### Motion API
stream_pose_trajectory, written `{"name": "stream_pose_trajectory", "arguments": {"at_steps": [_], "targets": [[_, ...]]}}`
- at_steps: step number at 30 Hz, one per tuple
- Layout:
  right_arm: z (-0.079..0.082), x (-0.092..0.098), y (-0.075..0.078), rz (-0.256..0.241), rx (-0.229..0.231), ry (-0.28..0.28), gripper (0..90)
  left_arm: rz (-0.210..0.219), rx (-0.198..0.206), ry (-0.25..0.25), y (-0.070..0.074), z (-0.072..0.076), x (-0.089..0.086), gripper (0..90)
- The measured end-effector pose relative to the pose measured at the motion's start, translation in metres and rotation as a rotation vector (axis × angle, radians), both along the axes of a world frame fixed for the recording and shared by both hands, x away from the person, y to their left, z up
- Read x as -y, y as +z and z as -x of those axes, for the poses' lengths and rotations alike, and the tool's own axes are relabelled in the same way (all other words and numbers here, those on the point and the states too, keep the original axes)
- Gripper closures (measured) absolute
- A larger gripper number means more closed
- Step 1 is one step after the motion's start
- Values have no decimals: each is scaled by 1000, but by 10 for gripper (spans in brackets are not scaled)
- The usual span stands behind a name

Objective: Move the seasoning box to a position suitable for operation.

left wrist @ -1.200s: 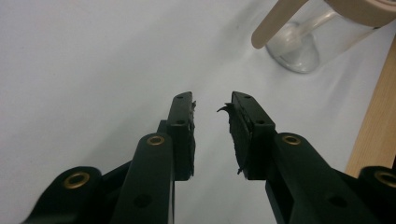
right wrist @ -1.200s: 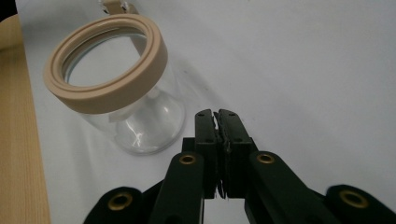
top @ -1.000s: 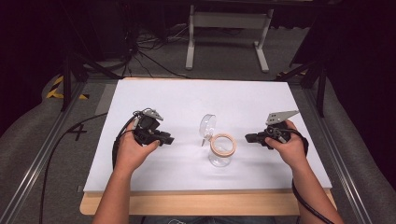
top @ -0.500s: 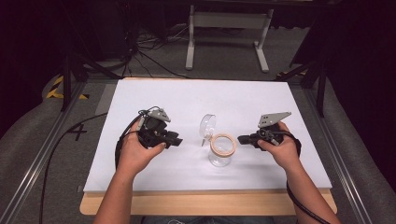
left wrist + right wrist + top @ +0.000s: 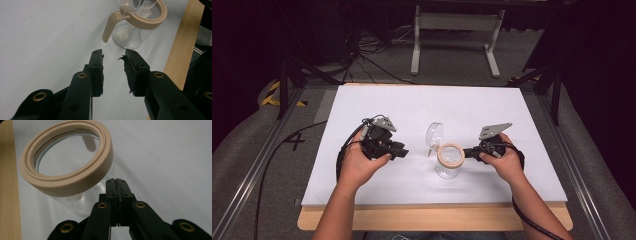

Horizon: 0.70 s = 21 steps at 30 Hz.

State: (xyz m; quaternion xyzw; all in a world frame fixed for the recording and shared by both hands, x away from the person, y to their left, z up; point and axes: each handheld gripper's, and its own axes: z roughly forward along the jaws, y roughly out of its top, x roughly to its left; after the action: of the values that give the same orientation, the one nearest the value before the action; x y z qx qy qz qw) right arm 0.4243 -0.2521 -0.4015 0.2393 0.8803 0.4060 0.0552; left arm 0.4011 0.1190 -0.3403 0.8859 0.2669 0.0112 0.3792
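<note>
Left gripper (image 5: 113,58): two black jaws, flat and rectangular, faced with black pads frayed at the edges. Brass-coloured eyelets are set in the jaw arms. Right gripper (image 5: 116,181): the same black build, with brass-coloured eyelets on each arm and small holes near the jaw tips. Each gripper carries a grey three-cornered plate (image 5: 494,130) on top. A black cable (image 5: 532,222) trails from each. Forearms are bare; no sleeves in view.
</note>
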Motion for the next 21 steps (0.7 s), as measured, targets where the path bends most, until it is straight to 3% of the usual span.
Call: {"name": "stream_pose_trajectory", "arguments": {"at_steps": [5,13,21], "targets": [[1,-2,-1,16,-10,1,898,-5,4,9,-2,-2,-1,691],[8,-5,1,37,-36,53,898,8,1,23,-1,-5,-2,670],[18,-6,4,62,-44,68,898,15,1,8,0,-11,2,668]]}}
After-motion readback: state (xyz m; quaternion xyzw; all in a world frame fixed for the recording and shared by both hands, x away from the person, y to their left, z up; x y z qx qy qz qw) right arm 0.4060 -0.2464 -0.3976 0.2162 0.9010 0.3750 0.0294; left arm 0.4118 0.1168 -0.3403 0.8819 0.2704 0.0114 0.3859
